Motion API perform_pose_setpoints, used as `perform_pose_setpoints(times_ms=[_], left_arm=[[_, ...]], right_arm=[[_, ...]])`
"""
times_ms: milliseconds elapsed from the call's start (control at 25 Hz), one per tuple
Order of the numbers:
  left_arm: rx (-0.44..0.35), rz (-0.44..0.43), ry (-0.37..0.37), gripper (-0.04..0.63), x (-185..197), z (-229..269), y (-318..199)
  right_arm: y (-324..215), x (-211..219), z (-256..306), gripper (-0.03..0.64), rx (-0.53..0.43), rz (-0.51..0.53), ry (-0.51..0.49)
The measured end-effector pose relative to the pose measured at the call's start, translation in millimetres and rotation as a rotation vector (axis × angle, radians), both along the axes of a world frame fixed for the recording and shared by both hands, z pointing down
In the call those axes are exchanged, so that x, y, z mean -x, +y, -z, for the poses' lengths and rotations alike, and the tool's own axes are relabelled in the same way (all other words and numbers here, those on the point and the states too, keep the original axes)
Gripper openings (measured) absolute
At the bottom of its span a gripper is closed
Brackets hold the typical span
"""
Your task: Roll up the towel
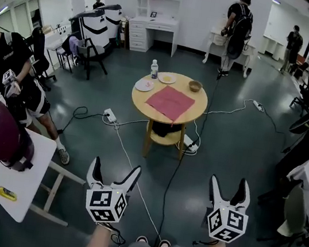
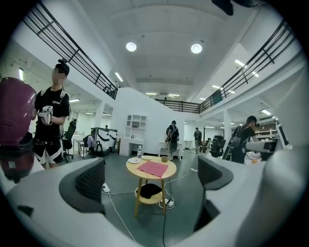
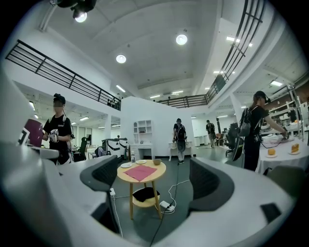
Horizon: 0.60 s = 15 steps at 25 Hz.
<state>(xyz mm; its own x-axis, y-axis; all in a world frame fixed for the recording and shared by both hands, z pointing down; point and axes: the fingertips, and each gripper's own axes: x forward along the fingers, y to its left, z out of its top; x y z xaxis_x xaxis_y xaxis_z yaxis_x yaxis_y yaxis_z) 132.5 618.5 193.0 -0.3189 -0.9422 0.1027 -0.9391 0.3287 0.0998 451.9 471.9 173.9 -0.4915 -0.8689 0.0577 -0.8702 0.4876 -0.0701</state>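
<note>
While left claw and right claw gape empty, towel flat on table — corner nearest.

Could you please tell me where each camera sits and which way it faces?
Head view: on the person's head, facing forward and steeply down toward the round table and towel; shows left tool, right tool, forearms.
Left gripper view: on the left tool, facing the round table; shows its open jaws.
Right gripper view: on the right tool, facing likewise; shows its open jaws.
Shared: all three see the flat towel.
</note>
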Motion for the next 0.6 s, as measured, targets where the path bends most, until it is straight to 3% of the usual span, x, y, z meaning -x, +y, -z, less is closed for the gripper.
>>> perform_pose_setpoints(times_ms=[360,600], left_arm=[[0.077,-0.046,0.032,0.584,34.1,-29.4,-3.7],[0.074,-0.057,0.061,0.584,45.6,-42.5,-22.3]], right_arm=[[6.7,33.3,-16.8,0.468,0.036,-0.010,0.022],[-8.3,36.4,-28.7,0.468,0.063,-0.033,0.050]])
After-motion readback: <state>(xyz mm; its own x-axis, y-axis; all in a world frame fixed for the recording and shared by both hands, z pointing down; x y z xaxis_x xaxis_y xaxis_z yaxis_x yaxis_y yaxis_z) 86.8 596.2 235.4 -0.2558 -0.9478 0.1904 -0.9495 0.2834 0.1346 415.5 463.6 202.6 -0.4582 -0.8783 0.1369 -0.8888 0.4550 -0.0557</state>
